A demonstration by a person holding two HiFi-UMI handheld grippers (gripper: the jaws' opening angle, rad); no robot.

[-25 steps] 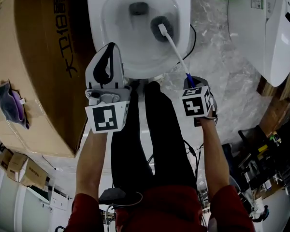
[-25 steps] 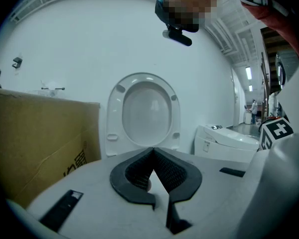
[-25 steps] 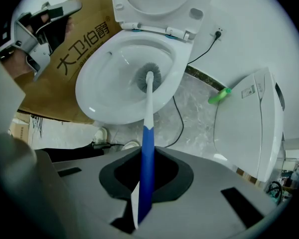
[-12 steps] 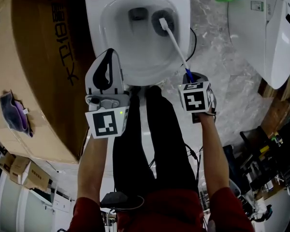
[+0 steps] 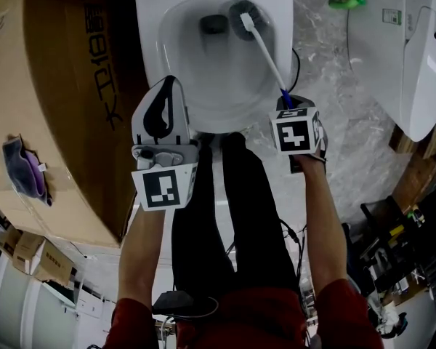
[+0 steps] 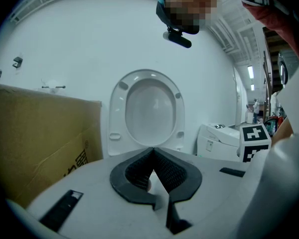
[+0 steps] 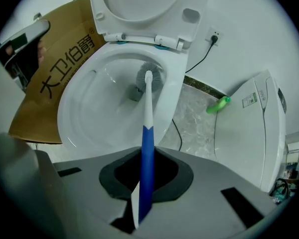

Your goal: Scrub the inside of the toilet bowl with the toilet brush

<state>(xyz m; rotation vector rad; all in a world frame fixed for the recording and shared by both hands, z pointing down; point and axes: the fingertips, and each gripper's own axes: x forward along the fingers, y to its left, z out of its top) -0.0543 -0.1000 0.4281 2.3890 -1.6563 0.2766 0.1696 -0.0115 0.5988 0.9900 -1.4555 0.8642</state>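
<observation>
The white toilet bowl (image 5: 148,27) lies open at the top of the head view, its seat and lid (image 6: 149,108) raised. My right gripper (image 5: 286,102) is shut on the blue end of the toilet brush handle (image 7: 147,133). The white shaft slants up into the bowl. Its dark bristle head (image 5: 240,11) presses on the far inner wall, just right of the drain hole (image 5: 214,24). In the right gripper view the brush head (image 7: 149,76) sits below the seat hinges. My left gripper (image 5: 166,84) hovers over the bowl's near rim, shut with nothing between its jaws (image 6: 152,151).
A large cardboard box (image 5: 51,86) stands tight against the toilet's left side, with a purple cloth (image 5: 18,167) on it. A second white toilet unit (image 5: 400,49) stands at the right. A green object (image 5: 345,0) and a black cable (image 5: 296,60) lie on the marble floor between them.
The brush head has slid from the bowl's right inner wall up toward the far wall beside the drain. My right gripper moved slightly forward with it. The left gripper has barely moved.
</observation>
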